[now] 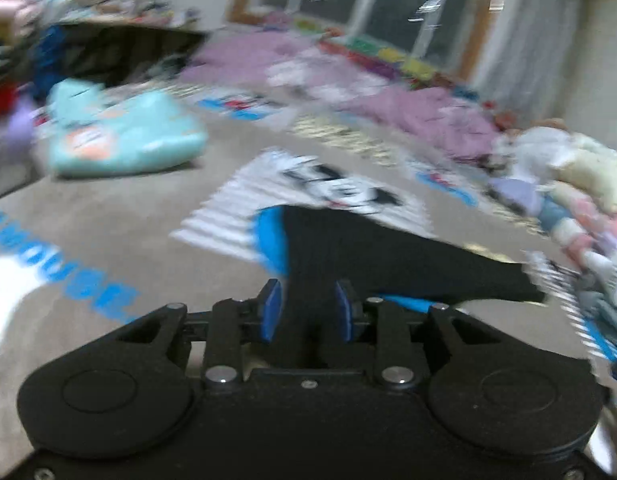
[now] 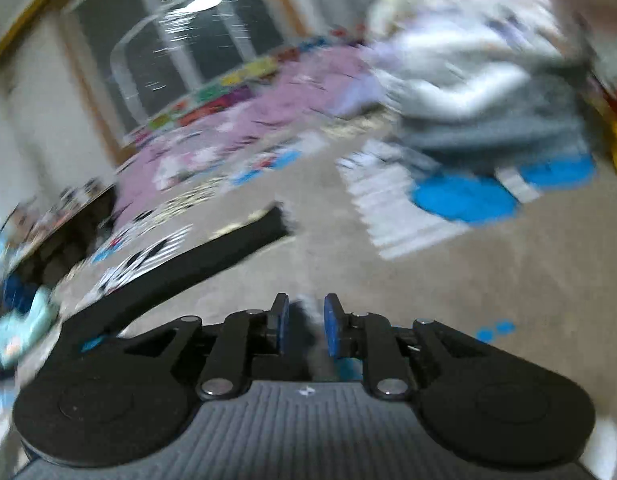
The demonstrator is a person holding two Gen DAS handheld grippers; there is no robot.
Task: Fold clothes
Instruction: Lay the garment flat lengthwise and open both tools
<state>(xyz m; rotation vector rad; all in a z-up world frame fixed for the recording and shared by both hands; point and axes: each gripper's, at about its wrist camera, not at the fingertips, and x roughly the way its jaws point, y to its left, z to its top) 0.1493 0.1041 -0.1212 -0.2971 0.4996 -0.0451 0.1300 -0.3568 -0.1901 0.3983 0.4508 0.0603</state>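
A black garment [image 1: 388, 256] with a bright blue part lies raised over the carpet in the left wrist view. My left gripper [image 1: 307, 309] is shut on a fold of it, and the cloth bunches between the blue pads [image 1: 270, 312]. In the right wrist view a long black strip of the same garment [image 2: 188, 264] stretches from lower left toward the middle. My right gripper [image 2: 305, 322] has a dark, blurred bit of cloth pinched between its pads [image 2: 331, 326]. Both views are smeared by motion.
The beige carpet [image 1: 108, 220] has cartoon mouse prints and blue letters. A teal cushion [image 1: 124, 136] lies at the left. A pile of clothes [image 1: 568, 184] [image 2: 488, 92] sits at the right. Behind are a pink blanket [image 1: 428, 112] [image 2: 268, 100], a low dark table [image 1: 120, 48] and a dark window [image 1: 368, 12].
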